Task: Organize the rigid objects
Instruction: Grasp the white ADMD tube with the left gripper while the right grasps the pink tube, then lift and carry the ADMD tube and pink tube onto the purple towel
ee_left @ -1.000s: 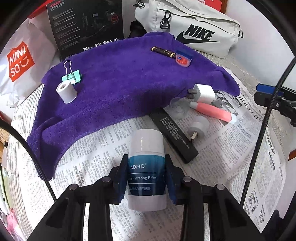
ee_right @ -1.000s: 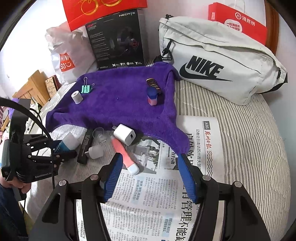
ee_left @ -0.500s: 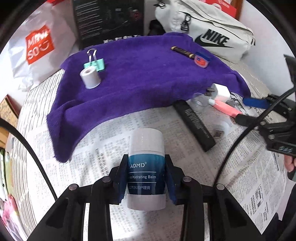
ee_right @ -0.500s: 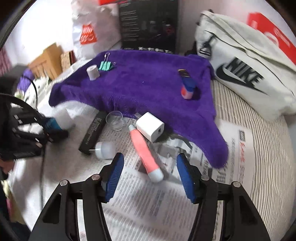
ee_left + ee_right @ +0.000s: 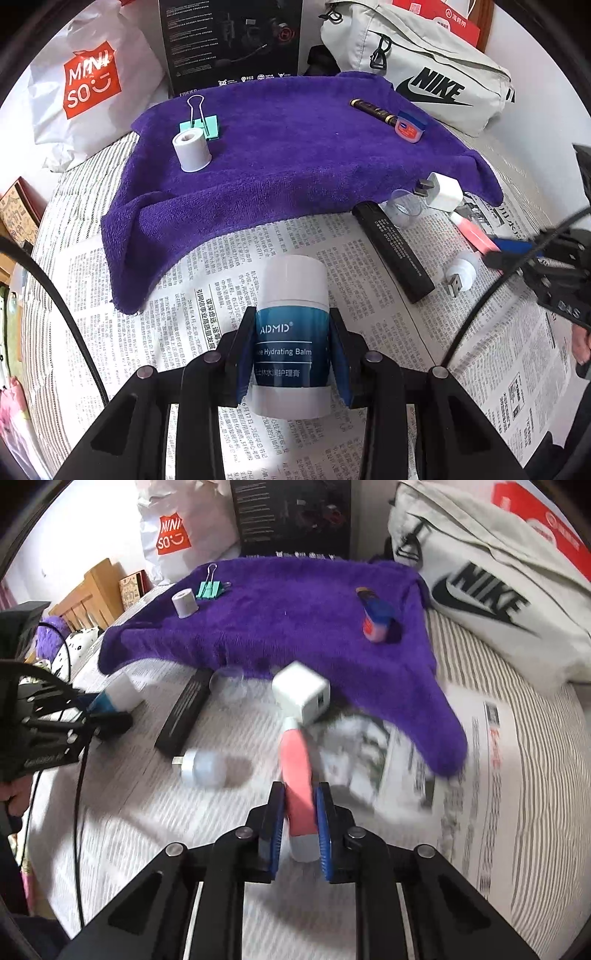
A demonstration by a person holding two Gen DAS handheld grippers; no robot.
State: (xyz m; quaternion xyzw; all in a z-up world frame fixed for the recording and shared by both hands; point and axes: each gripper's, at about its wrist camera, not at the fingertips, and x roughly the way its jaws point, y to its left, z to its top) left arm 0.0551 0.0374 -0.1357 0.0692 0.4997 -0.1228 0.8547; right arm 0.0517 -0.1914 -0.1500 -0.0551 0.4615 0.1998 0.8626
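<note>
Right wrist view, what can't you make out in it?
- Pink tube: label unreadable from motion blur; the right gripper, shut on it, covers its sides.
- Newspaper: print smeared by blur.
- Balm stick: lower body hidden by the left gripper.
- Clear cup: outline blurred.

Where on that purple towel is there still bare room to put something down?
The purple towel is bare across its middle, between the white roll with the green binder clip and the small blue-lidded jar. Its front fold is free too. The newspaper beside the white charger is crowded.
</note>
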